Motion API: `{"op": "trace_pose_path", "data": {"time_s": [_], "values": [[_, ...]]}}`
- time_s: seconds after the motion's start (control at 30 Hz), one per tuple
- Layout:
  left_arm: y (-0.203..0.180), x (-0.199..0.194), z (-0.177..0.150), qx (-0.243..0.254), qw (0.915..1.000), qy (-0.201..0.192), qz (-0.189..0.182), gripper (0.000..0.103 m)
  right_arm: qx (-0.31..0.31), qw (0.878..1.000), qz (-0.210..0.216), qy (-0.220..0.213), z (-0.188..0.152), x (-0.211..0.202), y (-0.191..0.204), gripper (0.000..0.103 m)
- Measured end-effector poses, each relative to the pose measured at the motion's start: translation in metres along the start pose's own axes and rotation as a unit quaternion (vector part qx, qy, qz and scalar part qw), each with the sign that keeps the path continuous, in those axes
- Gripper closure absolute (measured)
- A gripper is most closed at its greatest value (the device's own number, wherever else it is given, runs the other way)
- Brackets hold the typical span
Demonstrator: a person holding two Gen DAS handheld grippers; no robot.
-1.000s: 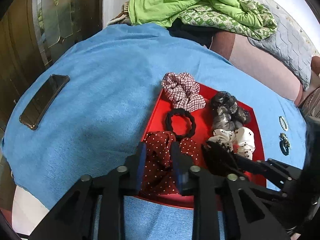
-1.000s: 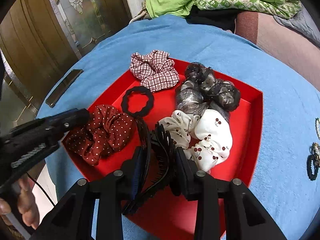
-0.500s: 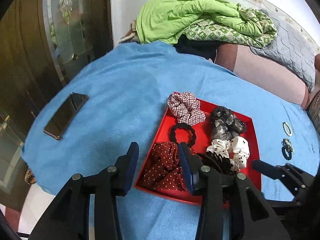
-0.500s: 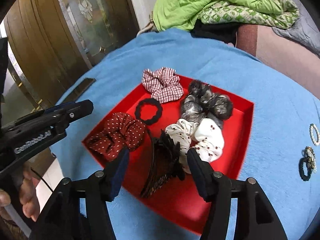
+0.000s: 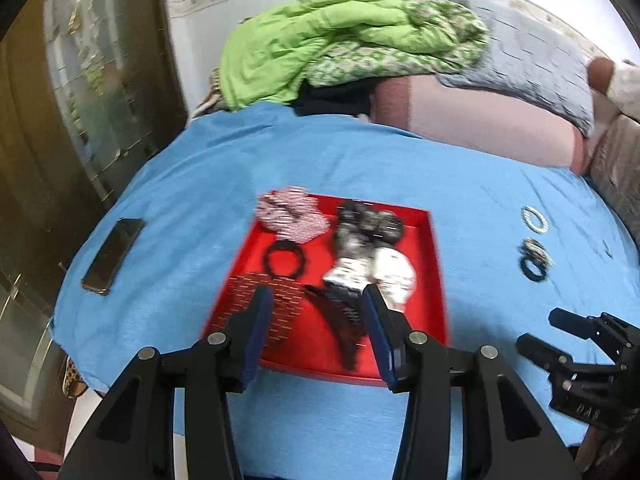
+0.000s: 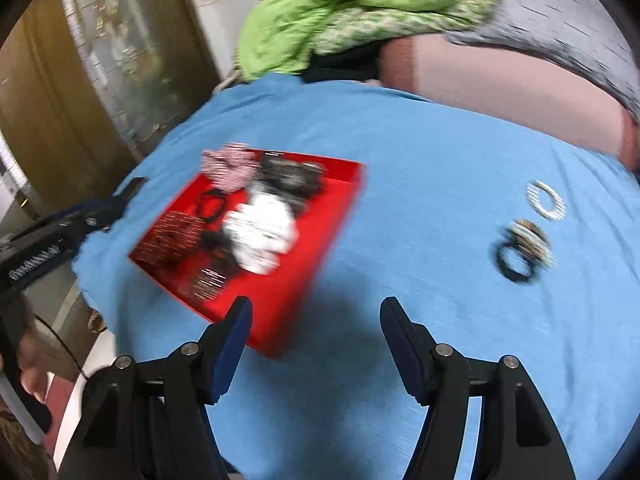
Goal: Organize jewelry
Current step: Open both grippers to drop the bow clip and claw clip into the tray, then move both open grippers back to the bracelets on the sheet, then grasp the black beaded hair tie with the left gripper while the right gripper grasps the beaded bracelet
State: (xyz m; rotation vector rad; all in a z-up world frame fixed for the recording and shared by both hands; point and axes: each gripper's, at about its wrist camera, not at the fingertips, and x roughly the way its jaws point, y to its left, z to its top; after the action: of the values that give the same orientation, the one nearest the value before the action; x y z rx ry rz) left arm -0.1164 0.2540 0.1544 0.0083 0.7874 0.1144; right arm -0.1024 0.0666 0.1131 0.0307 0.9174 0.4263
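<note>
On the blue-covered counter [image 5: 192,184], the red tray [image 5: 434,280] sits toward the left edge, already holding scrunchies [image 5: 392,272] and a dark claw clip [image 5: 340,320], while the loose bangles [image 6: 524,248] lie on the cloth well apart from it, toward the right edge. A risk, as I judge it, is that the small rings slip or scatter when pinched, since they lie flat on soft cloth and two of them touch or overlap; a tool coming in low could also snag the cloth. The left tool [image 5: 316,320] has its jaws parted and opening, hanging over the tray's near edge and gripping nothing. The right tool [image 6: 316,320] is spread wider, also opening, empty, over bare cloth between tray and bangles.
</note>
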Motion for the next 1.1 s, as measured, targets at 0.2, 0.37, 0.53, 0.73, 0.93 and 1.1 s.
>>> {"op": "trace_pose_path", "data": {"time_s": [0.2,0.37,0.53,0.73,0.93,1.1], "values": [[-0.057,0.000,-0.003,0.033,0.9982,0.017,-0.048,0.056,0.073,0.996,-0.057,0.004,-0.036,-0.030,-0.090,0.031],[-0.113,0.016,-0.006,0.063,0.9931,0.043,-0.089,0.056,0.133,0.987,-0.092,-0.002,-0.059,-0.054,-0.151,0.031],[-0.163,0.044,-0.006,0.084,0.9866,0.070,-0.120,0.056,0.162,0.981,-0.109,-0.012,-0.065,-0.064,-0.187,0.031],[-0.213,0.091,0.000,0.083,0.9788,0.100,-0.158,0.057,0.172,0.979,-0.106,-0.016,-0.057,-0.050,-0.212,0.031],[-0.259,0.149,0.012,0.100,0.9744,0.122,-0.161,0.064,0.172,0.981,-0.086,-0.025,-0.035,-0.025,-0.231,0.031],[-0.280,0.186,0.022,0.099,0.9692,0.139,-0.178,0.068,0.161,0.984,-0.073,-0.026,-0.015,-0.006,-0.241,0.031]]}}
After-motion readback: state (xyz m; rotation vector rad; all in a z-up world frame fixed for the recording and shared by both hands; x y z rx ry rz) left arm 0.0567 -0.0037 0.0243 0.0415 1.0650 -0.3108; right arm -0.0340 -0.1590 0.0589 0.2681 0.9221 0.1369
